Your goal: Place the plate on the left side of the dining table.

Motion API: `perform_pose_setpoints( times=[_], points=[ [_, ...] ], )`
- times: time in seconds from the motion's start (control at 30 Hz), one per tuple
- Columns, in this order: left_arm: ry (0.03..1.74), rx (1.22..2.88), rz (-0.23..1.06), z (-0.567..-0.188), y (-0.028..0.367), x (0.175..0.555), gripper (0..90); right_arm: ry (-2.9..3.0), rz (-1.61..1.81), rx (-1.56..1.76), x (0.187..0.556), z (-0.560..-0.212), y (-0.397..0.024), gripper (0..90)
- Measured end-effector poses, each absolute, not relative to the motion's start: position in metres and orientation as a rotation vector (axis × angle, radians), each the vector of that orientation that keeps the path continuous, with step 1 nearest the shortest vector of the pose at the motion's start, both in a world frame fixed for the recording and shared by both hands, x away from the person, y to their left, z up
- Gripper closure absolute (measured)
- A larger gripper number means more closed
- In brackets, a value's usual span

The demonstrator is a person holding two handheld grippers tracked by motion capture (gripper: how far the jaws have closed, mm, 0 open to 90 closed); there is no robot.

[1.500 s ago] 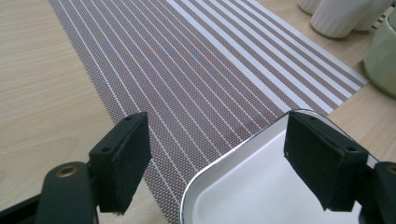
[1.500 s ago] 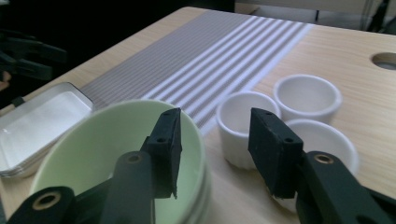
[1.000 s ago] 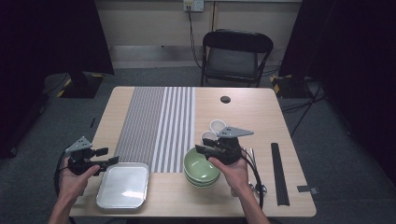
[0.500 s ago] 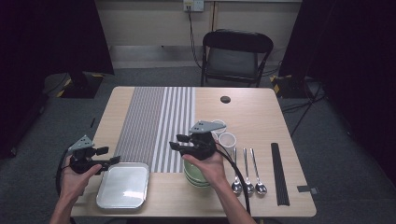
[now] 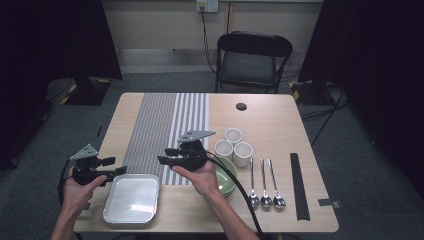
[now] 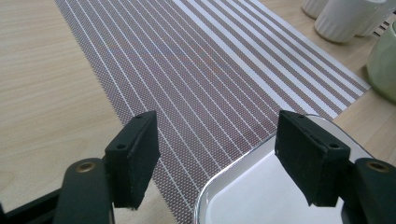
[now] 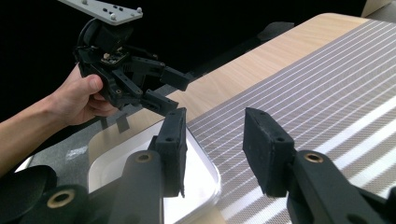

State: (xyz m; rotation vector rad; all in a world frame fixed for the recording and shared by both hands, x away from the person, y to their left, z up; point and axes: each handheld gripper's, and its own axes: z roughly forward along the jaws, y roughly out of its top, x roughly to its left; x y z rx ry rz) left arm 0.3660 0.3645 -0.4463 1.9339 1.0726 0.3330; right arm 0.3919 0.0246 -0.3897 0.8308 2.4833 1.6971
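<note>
My left gripper hovers at the table's left front, pointing right at the far left corner of a white metal tray. In the left gripper view the left gripper is open with nothing between its pads; its jaws have just been closing a little. My right gripper points left over the striped mat, just beyond the tray. Seen in the right gripper view, the right gripper is open and empty, with the tray below and the left gripper opposite.
Stacked green bowls sit right of my right hand, with three white cups behind them. Three spoons and a black strip lie at the right. A small black disc is farther back, and a chair stands beyond the table.
My right hand has swung left from over the green bowls to above the striped mat and now points left. The left hand has stayed where it was.
</note>
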Motion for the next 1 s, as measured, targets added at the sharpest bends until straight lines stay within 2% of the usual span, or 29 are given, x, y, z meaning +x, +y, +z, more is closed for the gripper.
perform_pose_setpoints(
  times=[0.37,0.73,0.83,0.9,0.97,1.0],
  points=[
    [1.071,1.914,0.337,-0.447,0.370,0.365,34.2,2.567,1.687,0.777,0.385,-0.396,0.065,62.3],
    [1.104,1.903,0.308,-0.454,0.374,0.365,37.3,2.629,1.610,0.814,0.393,-0.424,0.088,64.8],
    [1.086,1.921,0.300,-0.455,0.375,0.365,44.6,2.642,1.564,0.819,0.394,-0.430,0.089,67.6],
    [1.093,1.928,0.300,-0.457,0.376,0.365,44.9,2.638,1.556,0.842,0.396,-0.434,0.087,70.4],
    [1.080,1.920,0.284,-0.458,0.378,0.365,52.9,2.638,1.530,0.878,0.400,-0.441,0.084,74.1],
    [1.080,1.927,0.279,-0.458,0.378,0.364,52.9,2.638,1.530,0.878,0.400,-0.441,0.084,74.1]
  ],
)
